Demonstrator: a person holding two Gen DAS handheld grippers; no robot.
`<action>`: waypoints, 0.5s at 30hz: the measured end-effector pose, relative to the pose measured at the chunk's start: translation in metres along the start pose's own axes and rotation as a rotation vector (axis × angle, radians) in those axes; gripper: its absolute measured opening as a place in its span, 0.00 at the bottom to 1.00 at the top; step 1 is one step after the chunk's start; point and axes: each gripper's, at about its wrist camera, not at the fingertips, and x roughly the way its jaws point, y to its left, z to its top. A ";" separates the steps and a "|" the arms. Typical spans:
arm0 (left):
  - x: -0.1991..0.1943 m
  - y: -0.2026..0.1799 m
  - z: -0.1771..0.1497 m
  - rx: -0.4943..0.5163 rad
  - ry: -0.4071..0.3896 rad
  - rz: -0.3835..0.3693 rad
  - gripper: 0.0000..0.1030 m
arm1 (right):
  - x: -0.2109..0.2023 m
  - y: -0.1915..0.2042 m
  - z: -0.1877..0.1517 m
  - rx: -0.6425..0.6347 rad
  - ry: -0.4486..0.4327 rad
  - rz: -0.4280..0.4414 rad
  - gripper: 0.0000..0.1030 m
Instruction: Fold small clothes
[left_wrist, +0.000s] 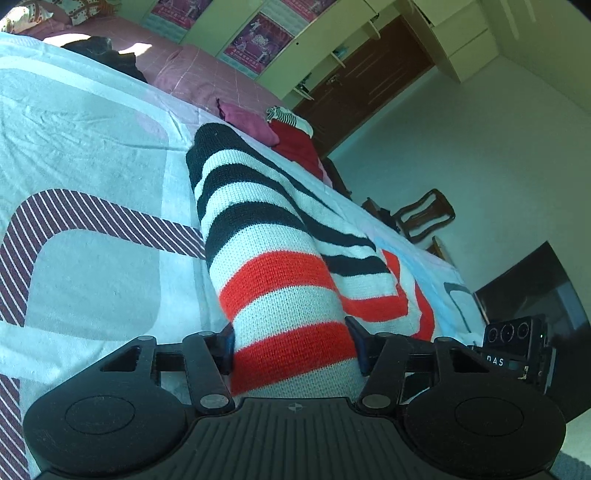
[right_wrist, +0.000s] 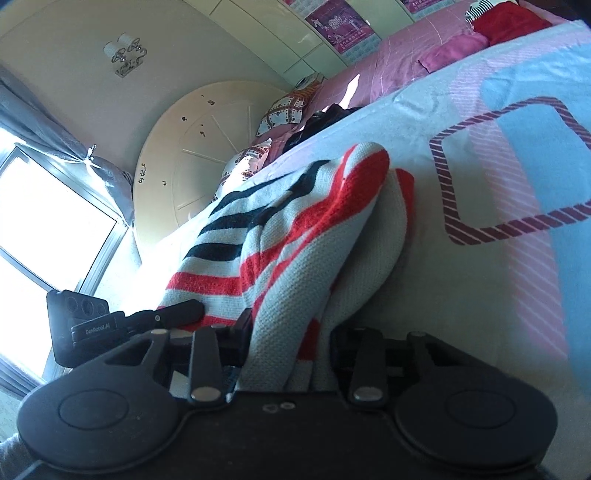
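A knitted sweater (left_wrist: 258, 229) with black, white and red stripes lies on the bed's light patterned cover (left_wrist: 92, 147). In the left wrist view my left gripper (left_wrist: 293, 345) is shut on a striped sleeve-like fold, which fills the gap between both pads. My right gripper (right_wrist: 290, 339) is shut on a bunched white and red edge of the same sweater (right_wrist: 295, 221). Each gripper shows at the edge of the other's view: the right one (left_wrist: 517, 350) and the left one (right_wrist: 85, 325), close together on the near side of the sweater.
Folded clothes sit at the far edge of the bed: a red piece (left_wrist: 295, 144), a magenta piece (left_wrist: 247, 122) and a small striped one (left_wrist: 284, 114). A dark garment (left_wrist: 103, 55) lies further along. A wooden chair (left_wrist: 424, 214) stands beyond the bed, a round headboard (right_wrist: 192, 147) and a bright window (right_wrist: 48, 229) to the side.
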 end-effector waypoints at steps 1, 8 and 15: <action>-0.002 -0.004 0.000 0.013 -0.007 0.001 0.51 | -0.003 0.007 0.000 -0.014 -0.013 0.008 0.34; -0.020 -0.046 0.009 0.061 -0.037 -0.036 0.51 | -0.037 0.036 0.000 -0.081 -0.070 0.016 0.33; -0.045 -0.068 0.009 0.090 -0.056 -0.073 0.51 | -0.074 0.055 -0.002 -0.106 -0.113 0.018 0.33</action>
